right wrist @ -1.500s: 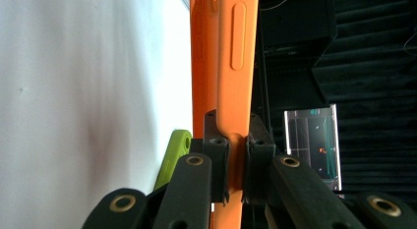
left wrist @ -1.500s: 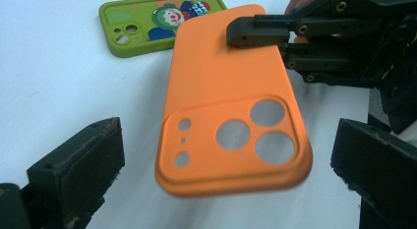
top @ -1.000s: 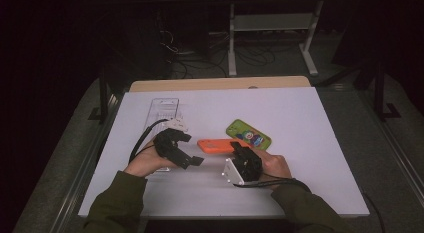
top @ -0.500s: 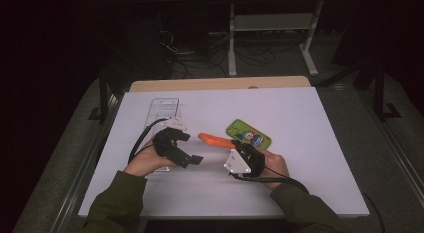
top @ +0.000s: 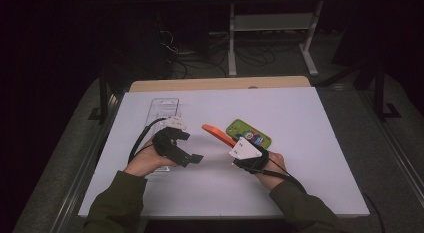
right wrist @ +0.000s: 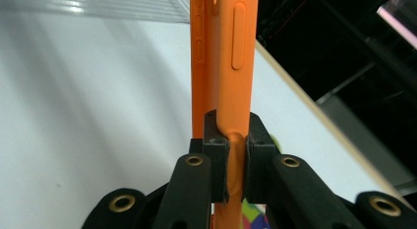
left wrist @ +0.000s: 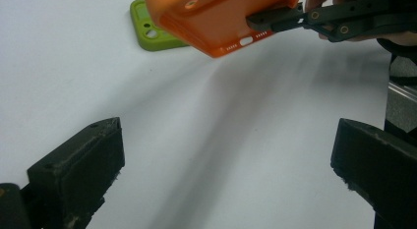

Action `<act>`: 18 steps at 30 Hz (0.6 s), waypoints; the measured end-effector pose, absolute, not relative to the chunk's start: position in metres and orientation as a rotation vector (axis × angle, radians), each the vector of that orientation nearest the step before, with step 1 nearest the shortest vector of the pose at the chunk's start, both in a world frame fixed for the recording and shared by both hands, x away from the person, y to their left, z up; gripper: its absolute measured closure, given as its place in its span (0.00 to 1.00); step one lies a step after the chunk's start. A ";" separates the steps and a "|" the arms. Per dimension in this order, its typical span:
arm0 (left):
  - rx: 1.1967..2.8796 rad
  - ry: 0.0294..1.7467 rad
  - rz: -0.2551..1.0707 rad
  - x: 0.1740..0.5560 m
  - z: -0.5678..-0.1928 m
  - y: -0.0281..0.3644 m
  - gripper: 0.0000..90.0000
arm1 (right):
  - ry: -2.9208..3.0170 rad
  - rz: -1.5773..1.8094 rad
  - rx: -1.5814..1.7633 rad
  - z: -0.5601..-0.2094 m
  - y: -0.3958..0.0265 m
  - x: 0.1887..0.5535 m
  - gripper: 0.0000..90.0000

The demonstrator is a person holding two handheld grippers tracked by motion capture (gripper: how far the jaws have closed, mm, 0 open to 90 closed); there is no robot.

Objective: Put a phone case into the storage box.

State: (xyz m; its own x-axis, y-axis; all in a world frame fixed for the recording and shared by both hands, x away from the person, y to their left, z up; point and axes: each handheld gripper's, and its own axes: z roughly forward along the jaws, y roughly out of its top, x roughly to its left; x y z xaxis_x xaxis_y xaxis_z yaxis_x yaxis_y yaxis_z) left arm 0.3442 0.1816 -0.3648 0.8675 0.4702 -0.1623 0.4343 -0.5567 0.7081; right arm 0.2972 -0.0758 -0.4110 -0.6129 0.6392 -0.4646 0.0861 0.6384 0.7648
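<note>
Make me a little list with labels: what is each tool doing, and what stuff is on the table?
right tool: shut on the orange phone case, holding it above the table
left tool: open, nothing between its jaws
green phone case: flat on the white table, beside the right tool
clear tray: lying beyond the left hand
orange phone case's side: pinched between the pads in the right gripper view

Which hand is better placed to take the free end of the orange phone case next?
Left. The left tongs stand open, empty and aimed at the orange phone case, whose free end points toward them. The right tongs are already shut on its other end, holding it above the table.
</note>
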 end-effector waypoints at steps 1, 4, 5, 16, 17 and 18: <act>2.232 0.659 0.056 0.344 -0.365 0.181 0.00 | 2.108 0.970 0.625 -0.410 -0.076 0.297 0.91; 2.228 0.657 0.072 0.345 -0.365 0.182 0.00 | 2.119 1.007 0.679 -0.409 -0.079 0.300 0.91; 2.230 0.657 0.074 0.346 -0.364 0.182 0.00 | 2.129 1.027 0.710 -0.408 -0.080 0.301 0.91; 2.230 0.657 0.085 0.345 -0.365 0.181 0.00 | 2.177 1.128 0.900 -0.407 -0.088 0.309 0.91; 2.234 0.660 0.087 0.345 -0.365 0.181 0.00 | 2.179 1.132 0.909 -0.407 -0.088 0.309 0.91; 2.226 0.667 0.083 0.345 -0.366 0.180 0.00 | 2.181 1.139 0.928 -0.407 -0.088 0.309 0.91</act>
